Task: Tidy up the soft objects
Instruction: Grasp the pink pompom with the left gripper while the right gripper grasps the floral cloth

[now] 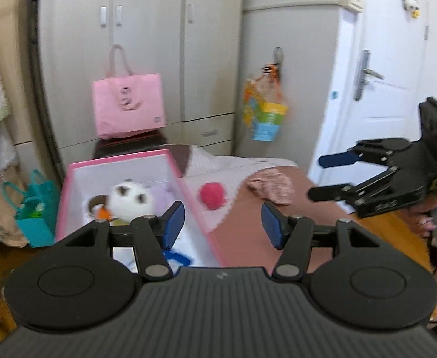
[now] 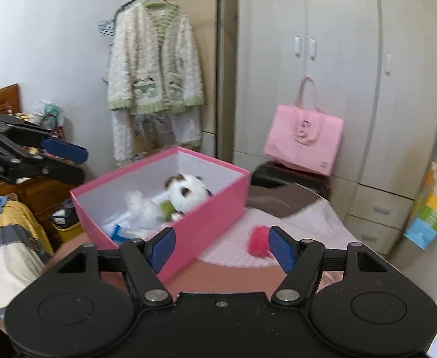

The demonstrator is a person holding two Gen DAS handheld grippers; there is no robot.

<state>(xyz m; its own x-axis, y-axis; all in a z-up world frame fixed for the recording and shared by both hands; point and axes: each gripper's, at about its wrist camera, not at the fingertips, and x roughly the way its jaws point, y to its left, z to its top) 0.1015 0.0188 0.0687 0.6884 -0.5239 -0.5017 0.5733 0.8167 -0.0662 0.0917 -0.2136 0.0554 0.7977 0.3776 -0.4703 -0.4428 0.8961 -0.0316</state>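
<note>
A pink box (image 1: 188,197) (image 2: 206,223) stands open on the bed. Inside it lies a white plush dog (image 1: 131,200) (image 2: 185,192) with brown patches, among other soft items. Right of the box, a pink fluffy ball (image 1: 212,195) (image 2: 258,241) rests on a pale mat. A floral cloth (image 1: 273,185) lies crumpled farther right on the brown sheet. My left gripper (image 1: 222,225) (image 2: 79,164) hovers over the box's near right corner, open and empty. My right gripper (image 1: 318,177) (image 2: 222,246) is open in the air to the right, empty too.
A pink tote bag (image 1: 129,107) (image 2: 303,138) sits on a dark stool before the grey wardrobe (image 1: 146,44). A colourful bag (image 1: 264,116) hangs from a hook beside a white door (image 1: 391,59). Teal bags (image 1: 36,208) stand on the floor at left. A fluffy cardigan (image 2: 155,59) hangs on a rack.
</note>
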